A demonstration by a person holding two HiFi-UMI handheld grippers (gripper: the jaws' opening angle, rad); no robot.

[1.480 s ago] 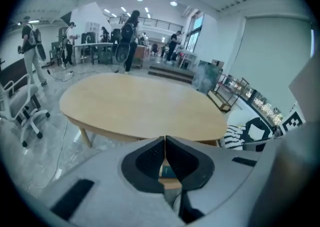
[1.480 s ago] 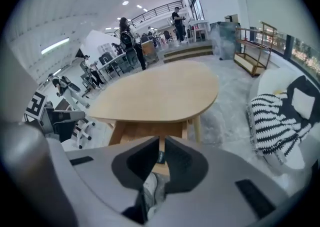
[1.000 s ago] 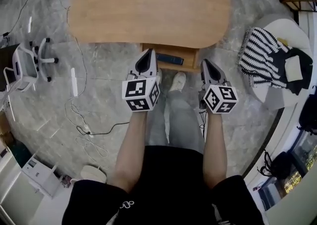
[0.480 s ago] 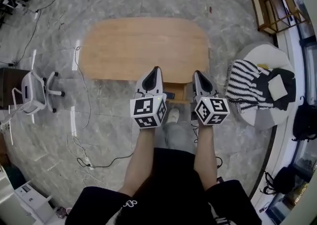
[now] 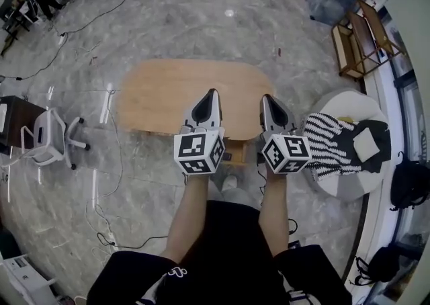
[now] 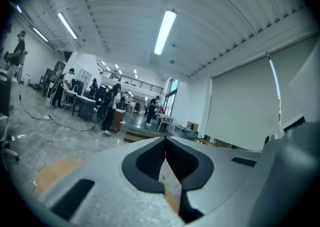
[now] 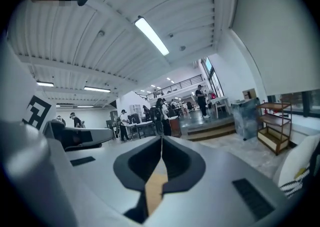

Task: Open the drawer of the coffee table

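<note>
Above the coffee table [image 5: 181,95], we are holding left gripper [image 5: 211,95] and right gripper [image 5: 267,99] clenched on nothing; its drawer [image 5: 238,150] is jutting open below, between them; stepping forward, we are risking bumping it.

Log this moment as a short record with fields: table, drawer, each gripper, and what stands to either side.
coffee table: rounded wooden top, on a marble floor
drawer: pulled out at the near edge, partly hidden by the grippers
left gripper: jaws shut, nothing between them
right gripper: jaws shut, nothing between them
right of table: striped cloth on a round white seat
left of table: white office chair
</note>
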